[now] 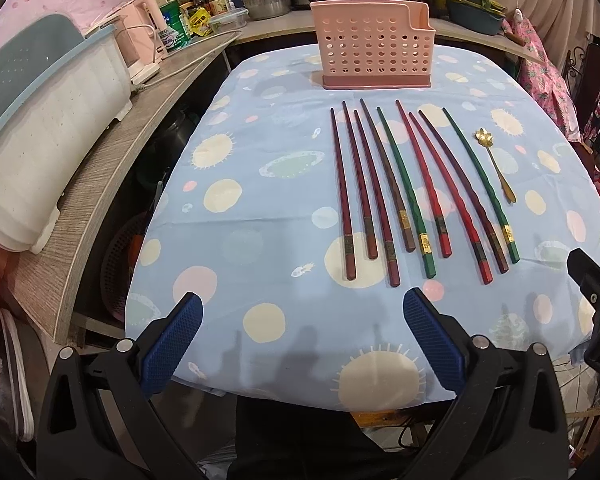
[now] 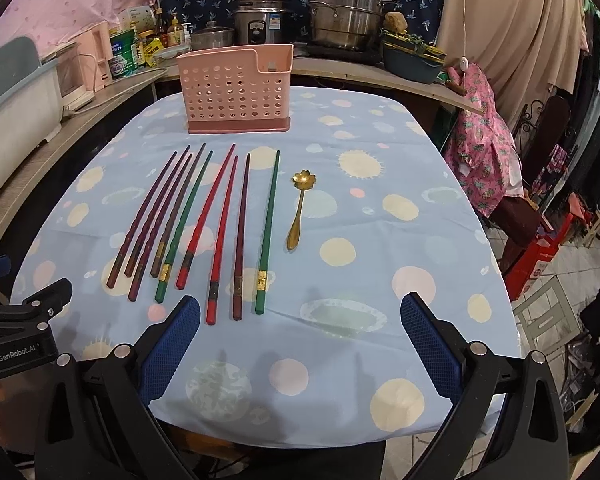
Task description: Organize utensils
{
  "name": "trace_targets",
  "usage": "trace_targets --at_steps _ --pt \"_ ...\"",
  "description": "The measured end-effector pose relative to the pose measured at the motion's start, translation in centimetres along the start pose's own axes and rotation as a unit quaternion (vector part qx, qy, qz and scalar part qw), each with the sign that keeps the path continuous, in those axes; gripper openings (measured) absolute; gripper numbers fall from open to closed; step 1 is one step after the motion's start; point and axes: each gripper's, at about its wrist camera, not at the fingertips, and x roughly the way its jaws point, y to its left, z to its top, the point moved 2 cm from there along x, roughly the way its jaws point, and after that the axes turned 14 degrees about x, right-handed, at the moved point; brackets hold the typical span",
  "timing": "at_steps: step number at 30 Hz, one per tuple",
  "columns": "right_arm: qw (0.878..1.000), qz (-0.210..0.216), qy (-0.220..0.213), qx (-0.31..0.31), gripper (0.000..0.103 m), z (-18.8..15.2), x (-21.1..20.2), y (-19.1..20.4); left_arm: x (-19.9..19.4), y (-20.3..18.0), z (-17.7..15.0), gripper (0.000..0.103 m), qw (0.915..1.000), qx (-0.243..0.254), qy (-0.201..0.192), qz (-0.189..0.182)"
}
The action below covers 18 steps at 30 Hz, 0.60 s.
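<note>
Several chopsticks (image 1: 404, 192) (image 2: 204, 228) in dark red, red, brown and green lie side by side on the blue patterned tablecloth (image 1: 268, 240) (image 2: 380, 280). A small gold spoon (image 1: 496, 164) (image 2: 300, 208) with a flower-shaped bowl lies just right of them. A pink perforated utensil holder (image 1: 374, 46) (image 2: 236, 88) stands upright and looks empty at the far side of the table. My left gripper (image 1: 302, 304) hovers open near the table's front edge, short of the chopstick ends. My right gripper (image 2: 300, 308) is open too, near the thick ends of the rightmost chopsticks.
A wooden counter (image 1: 100, 176) runs along the left with a white dish rack (image 1: 48, 120), a pink appliance and bottles. Pots and a rice cooker (image 2: 260, 20) stand behind the table. Pink cloth hangs over a chair (image 2: 484, 140) at the right.
</note>
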Motion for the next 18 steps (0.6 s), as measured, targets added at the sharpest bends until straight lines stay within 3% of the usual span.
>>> trace_targets --at_steps 18 --pt "1.000 0.002 -0.001 -0.004 0.096 0.16 -0.51 0.32 -0.53 -0.19 0.31 0.096 1.0000 -0.003 -0.002 -0.001"
